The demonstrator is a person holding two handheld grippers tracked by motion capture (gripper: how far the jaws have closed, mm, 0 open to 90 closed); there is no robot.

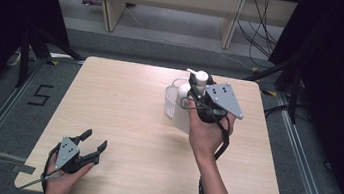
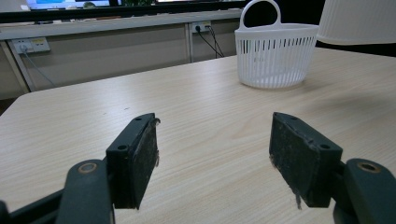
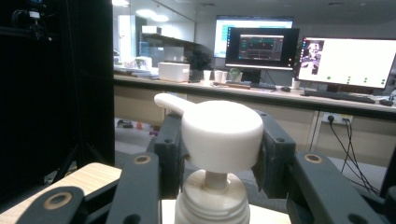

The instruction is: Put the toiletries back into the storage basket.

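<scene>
My right gripper (image 1: 200, 86) is shut on the pump head (image 3: 222, 133) of a white pump bottle (image 1: 184, 119), one jaw on each side of the head. The bottle hangs off the table, right beside a white slotted basket (image 1: 172, 101) at the far right of the wooden table (image 1: 121, 120). In the left gripper view the basket (image 2: 275, 56) stands upright with its loop handle up, and the bottle's ribbed body (image 2: 357, 21) hovers to its right. My left gripper (image 1: 90, 148) rests at the near left edge, open, nothing between its pads (image 2: 142, 158).
Black curtains and stand legs flank the table on both sides. Beyond the far edge are wooden desk legs (image 1: 109, 3) and loose cables (image 1: 259, 28) on the floor. Bare tabletop lies between the left gripper and the basket.
</scene>
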